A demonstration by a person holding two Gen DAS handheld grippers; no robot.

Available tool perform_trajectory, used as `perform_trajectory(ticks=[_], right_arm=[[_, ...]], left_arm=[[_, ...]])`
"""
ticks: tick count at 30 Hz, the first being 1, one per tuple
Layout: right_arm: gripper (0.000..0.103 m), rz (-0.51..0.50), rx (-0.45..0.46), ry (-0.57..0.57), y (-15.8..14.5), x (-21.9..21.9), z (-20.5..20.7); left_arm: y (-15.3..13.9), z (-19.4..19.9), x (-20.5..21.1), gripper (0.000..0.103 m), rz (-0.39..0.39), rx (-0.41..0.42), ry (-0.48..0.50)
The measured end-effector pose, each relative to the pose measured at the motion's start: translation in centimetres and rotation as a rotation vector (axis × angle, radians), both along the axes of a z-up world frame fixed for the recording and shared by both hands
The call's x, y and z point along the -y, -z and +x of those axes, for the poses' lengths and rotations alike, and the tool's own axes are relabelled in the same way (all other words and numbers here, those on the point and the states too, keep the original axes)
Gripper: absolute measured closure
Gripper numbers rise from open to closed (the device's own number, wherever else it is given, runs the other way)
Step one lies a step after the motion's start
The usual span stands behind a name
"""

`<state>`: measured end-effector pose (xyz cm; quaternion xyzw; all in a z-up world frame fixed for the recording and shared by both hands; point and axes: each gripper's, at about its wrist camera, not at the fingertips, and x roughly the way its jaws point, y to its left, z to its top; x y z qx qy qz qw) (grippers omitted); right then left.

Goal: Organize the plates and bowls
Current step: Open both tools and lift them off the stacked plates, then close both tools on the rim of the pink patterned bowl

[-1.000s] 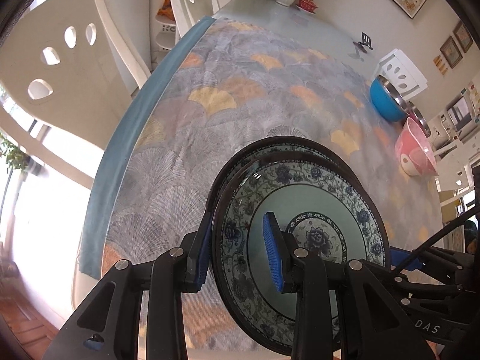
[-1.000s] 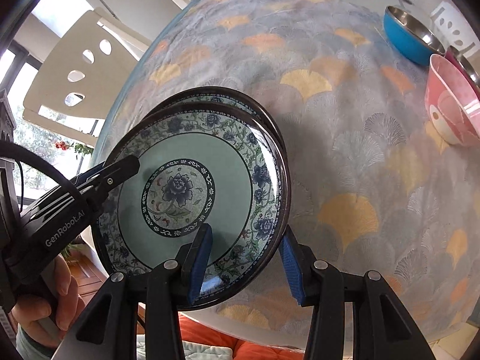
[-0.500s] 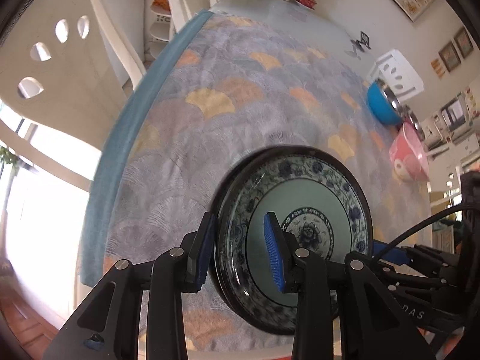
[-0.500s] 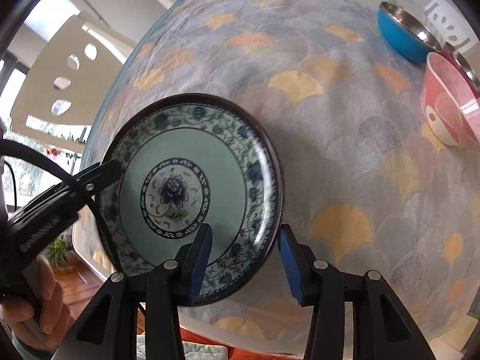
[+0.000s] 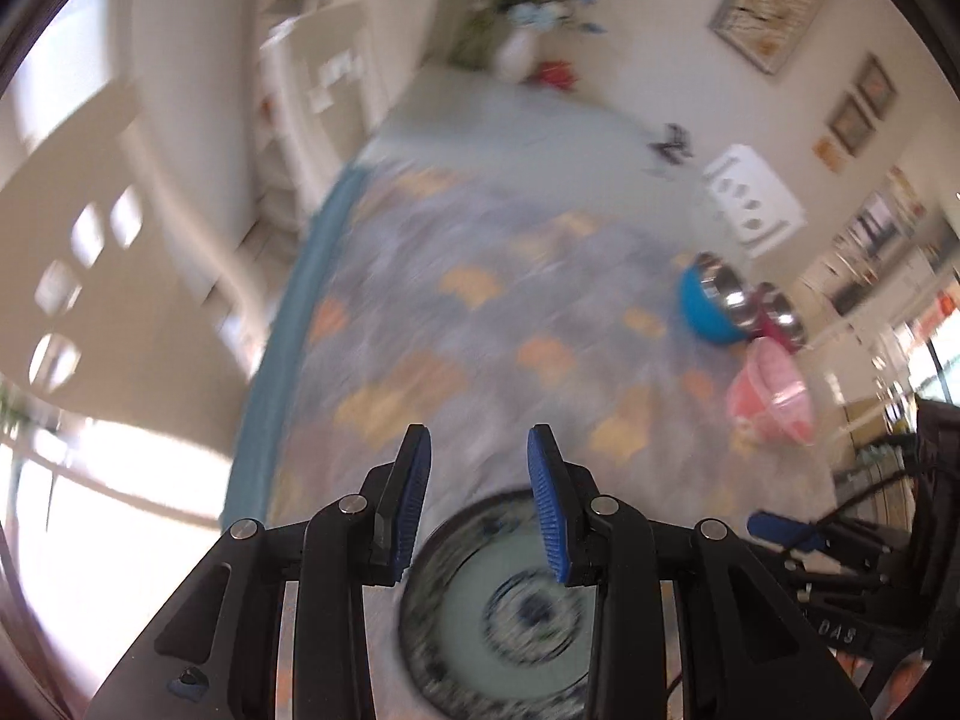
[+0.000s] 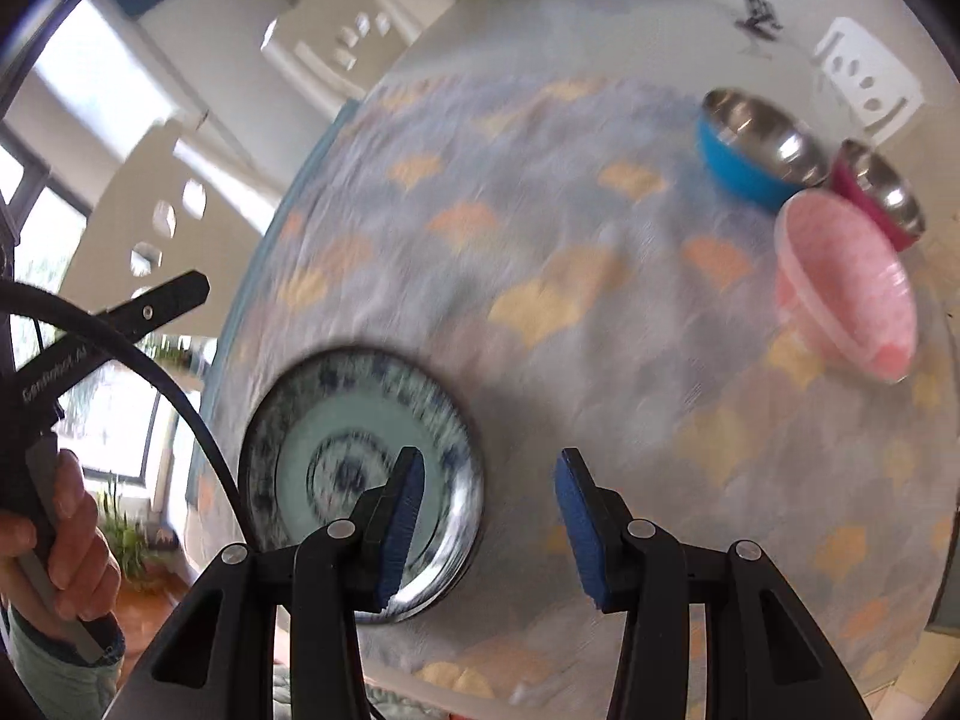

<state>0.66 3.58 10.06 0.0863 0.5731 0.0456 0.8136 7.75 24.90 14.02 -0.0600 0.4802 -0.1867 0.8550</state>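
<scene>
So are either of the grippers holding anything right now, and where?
Nothing: left gripper and right gripper are open, and the plate lies on the tablecloth.

Your round blue-and-white floral ceramic plate (image 6: 336, 438) lies on the fan-patterned grey and orange tablecloth (image 6: 570, 312) near its front left edge. Far to its right, you have 3 bowls clustered together: the blue steel-lined bowl (image 6: 750, 150) sits furthest back, the magenta steel-lined bowl (image 6: 882, 192) just to its right, and the pink plastic bowl (image 6: 840, 288) tilted in front of both. Behind the cloth, a white perforated rack (image 6: 864, 78) stands on the bare pale tabletop (image 6: 540, 30).
</scene>
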Motion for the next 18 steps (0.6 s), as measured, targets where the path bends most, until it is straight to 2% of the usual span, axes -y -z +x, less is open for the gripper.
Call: perform_trajectory(ticks=[3,5,7,8,9,11,12,13,15,17,18], right_arm=[[0.058,-0.014,0.058,0.076,-2.2,2.4,0.9],[0.058,-0.028,0.081,0.131,-3.3,4.2,1.2],[0.054,-0.049,0.068,0.198,-4.0,6.2,1.2],[0.049,-0.051,0.064,0.231,-4.0,7.2,0.9],[0.049,-0.057,0.06,0.265,-3.9,8.3,0.5],[0.049,-0.086,0.03,0.309,-3.2,10.3,0.0],[0.049,-0.102,0.011,0.329,-2.8,11.4,-0.1],[0.049,-0.108,-0.004,0.351,-2.4,12.5,-0.2],[0.049,-0.086,-0.008,0.398,-2.0,14.9,-0.4],[0.049,-0.074,0.001,0.425,-2.0,17.0,-0.4],[0.049,-0.082,0.006,0.433,-1.9,17.9,-0.4]], left_arm=[[-1.9,1.3,3.3,0.072,0.037,0.086,0.121],[-3.3,2.6,6.7,0.07,0.124,0.16,0.252],[-4.3,4.1,10.1,0.062,0.204,0.171,0.396],[-4.6,4.7,12.1,0.062,0.235,0.178,0.474],[-4.6,5.1,14.1,0.062,0.255,0.183,0.551],[-3.8,5.5,17.7,0.062,0.315,0.184,0.652],[-3.4,5.4,18.7,0.062,0.331,0.185,0.672],[-2.7,5.4,20.3,0.062,0.332,0.179,0.69],[-1.6,5.0,23.0,0.062,0.273,0.154,0.687],[-0.2,4.7,25.0,0.062,0.156,0.09,0.644],[0.4,4.8,25.3,0.062,0.121,0.054,0.622]])
